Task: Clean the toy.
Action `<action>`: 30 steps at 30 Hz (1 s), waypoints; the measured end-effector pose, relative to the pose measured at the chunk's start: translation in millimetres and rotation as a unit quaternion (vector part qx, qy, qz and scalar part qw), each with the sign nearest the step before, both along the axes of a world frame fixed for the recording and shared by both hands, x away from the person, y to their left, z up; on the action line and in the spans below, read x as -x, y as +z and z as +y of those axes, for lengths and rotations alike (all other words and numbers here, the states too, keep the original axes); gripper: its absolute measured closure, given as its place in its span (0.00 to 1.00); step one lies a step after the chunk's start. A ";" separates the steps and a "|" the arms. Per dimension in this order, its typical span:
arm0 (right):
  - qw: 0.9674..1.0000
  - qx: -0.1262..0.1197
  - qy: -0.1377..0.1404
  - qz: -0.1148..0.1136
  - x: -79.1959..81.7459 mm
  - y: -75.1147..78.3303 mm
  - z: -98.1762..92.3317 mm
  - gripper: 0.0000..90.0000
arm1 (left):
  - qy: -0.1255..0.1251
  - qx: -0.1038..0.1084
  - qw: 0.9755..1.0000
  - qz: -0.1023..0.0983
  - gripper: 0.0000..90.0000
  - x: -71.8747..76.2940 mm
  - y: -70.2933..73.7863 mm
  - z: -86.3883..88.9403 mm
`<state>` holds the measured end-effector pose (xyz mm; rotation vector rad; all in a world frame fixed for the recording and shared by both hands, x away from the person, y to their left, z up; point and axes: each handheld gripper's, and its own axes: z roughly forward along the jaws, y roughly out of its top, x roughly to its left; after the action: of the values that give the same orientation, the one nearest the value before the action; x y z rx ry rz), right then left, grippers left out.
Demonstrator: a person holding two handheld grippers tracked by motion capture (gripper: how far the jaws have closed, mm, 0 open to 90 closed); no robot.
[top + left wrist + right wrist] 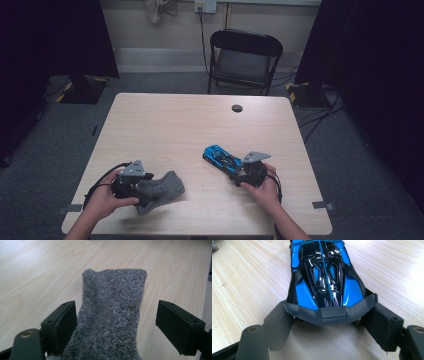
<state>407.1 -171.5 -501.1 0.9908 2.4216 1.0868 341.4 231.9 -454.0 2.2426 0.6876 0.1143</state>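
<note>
Meanwhile, left tongs gape around the grey sock; right tongs clasp the blue car.

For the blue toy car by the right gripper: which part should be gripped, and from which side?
Grip the blue toy car across its rear flanks, just ahead of the dark spoiler, coming from behind along its length. The right gripper already faces that end with a jaw on either side. The body is narrow there and the flanks look fairly parallel, so the pads should probably seat flat rather than slide off the curved roof.
</note>
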 end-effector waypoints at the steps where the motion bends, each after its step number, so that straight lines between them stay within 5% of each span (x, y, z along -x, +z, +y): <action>1: 1.000 0.000 0.000 0.000 0.0 0.0 0.0 0.29 | 0.000 0.000 1.000 0.000 0.20 0.0 0.0 0.0; 12: 1.000 0.000 0.000 0.000 0.0 0.0 0.0 0.29 | -0.016 -0.039 0.999 0.002 0.22 -0.8 -24.4 -18.6; 30: 1.000 0.000 0.000 0.000 0.0 0.0 0.1 0.29 | -0.015 -0.044 0.999 -0.011 0.20 -2.9 -27.2 -23.1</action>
<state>407.1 -171.5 -501.1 0.9904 2.4216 1.0865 344.2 208.7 -481.2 2.3316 0.6476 0.1561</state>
